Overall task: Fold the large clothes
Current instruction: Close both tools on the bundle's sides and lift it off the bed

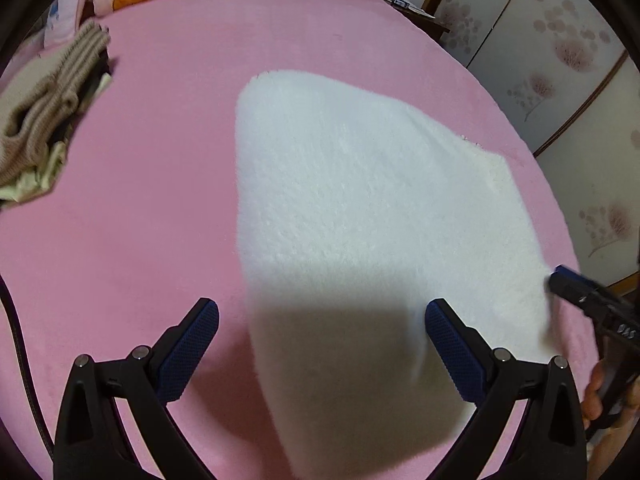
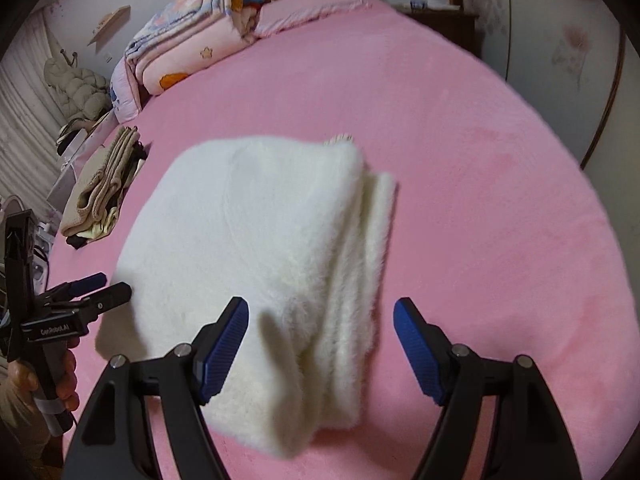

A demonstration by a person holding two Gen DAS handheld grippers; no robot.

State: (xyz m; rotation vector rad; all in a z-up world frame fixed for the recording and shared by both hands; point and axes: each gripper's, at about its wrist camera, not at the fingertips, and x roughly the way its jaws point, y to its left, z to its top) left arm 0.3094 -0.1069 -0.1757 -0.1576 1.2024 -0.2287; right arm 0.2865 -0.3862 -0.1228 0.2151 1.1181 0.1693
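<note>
Folded garment (image 2: 256, 256) lies mid-bed (image 2: 480, 200). Clothes pile (image 2: 100, 196) sits left of it (near bed edge). Bedding stack (image 2: 188, 40) behind, at headboard.

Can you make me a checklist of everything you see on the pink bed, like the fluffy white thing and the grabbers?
Surface: pink bed cover, smooth.
Job's things: fluffy white garment, folded, lying flat.
Clutter: stack of folded clothes at the bed's edge; folded quilt and pink pillow at the head.
Grippers: left gripper open; right gripper open; neither holds anything.
Cables: dark cord at bed edge.
Surroundings: floral wardrobe doors, wooden nightstand.
</note>
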